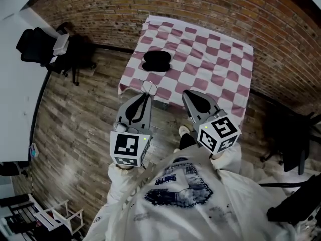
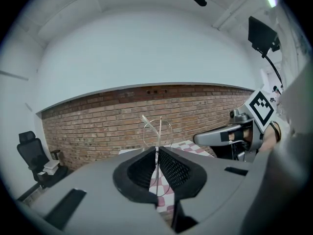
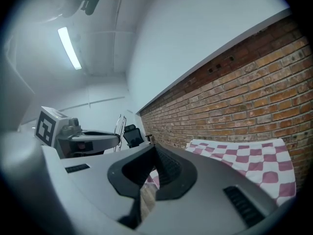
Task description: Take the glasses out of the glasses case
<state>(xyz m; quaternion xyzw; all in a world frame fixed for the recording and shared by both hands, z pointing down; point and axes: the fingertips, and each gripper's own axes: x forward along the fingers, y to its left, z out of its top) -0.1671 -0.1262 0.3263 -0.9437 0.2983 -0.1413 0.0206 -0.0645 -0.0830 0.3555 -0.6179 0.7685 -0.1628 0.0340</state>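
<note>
The black glasses case (image 1: 157,60) lies open on the pink-and-white checked table (image 1: 220,59), apart from both grippers. My left gripper (image 1: 147,95) hovers over the table's near edge, shut on thin wire-framed glasses (image 1: 149,87). In the left gripper view the glasses (image 2: 158,129) stand upright, pinched between the jaws of that gripper (image 2: 157,150). My right gripper (image 1: 189,98) is beside it, shut with nothing in it; its jaws (image 3: 154,150) meet at the tips. The right gripper view also shows the left gripper (image 3: 95,141) with the glasses (image 3: 119,126).
A black office chair (image 1: 37,44) stands at the far left by the brick wall (image 1: 150,4), and another dark chair (image 1: 293,144) at the right. A white rack (image 1: 55,217) is at the bottom left. Wooden floor (image 1: 75,134) surrounds the table.
</note>
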